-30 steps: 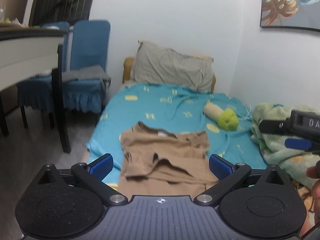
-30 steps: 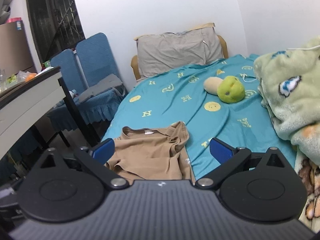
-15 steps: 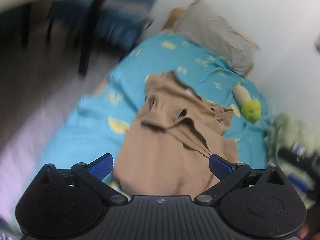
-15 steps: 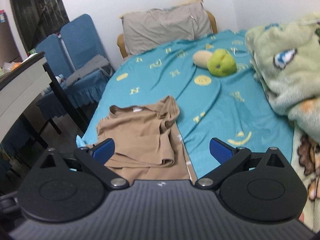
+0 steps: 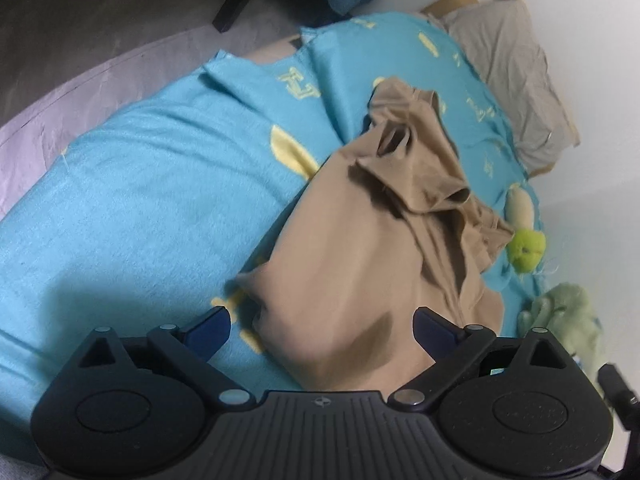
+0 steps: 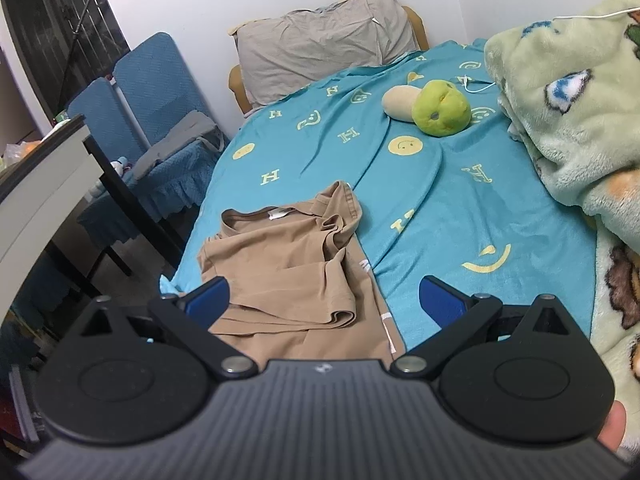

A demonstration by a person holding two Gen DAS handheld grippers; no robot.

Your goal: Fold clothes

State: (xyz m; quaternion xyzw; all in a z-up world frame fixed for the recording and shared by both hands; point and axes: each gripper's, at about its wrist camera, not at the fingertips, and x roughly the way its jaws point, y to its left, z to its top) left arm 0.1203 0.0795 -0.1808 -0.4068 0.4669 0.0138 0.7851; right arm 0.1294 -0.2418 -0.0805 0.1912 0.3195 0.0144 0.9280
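A tan T-shirt (image 5: 360, 264) lies rumpled on the turquoise bedspread (image 5: 140, 200), one sleeve folded over its chest. My left gripper (image 5: 322, 326) is open and empty, tilted down just above the shirt's near hem. In the right wrist view the same shirt (image 6: 288, 264) lies at the bed's near left corner, collar away from me. My right gripper (image 6: 324, 298) is open and empty, held above the shirt's lower right part.
A grey pillow (image 6: 324, 40) leans at the bed head. A green and beige plush toy (image 6: 432, 106) lies mid-bed. A pale green fleece blanket (image 6: 568, 112) is piled on the right. Blue chairs (image 6: 156, 92) and a table (image 6: 44, 168) stand left of the bed.
My left gripper has swung down and closer over the shirt's hem, rolling the view. My right gripper has tipped down slightly toward the shirt. Both stay open.
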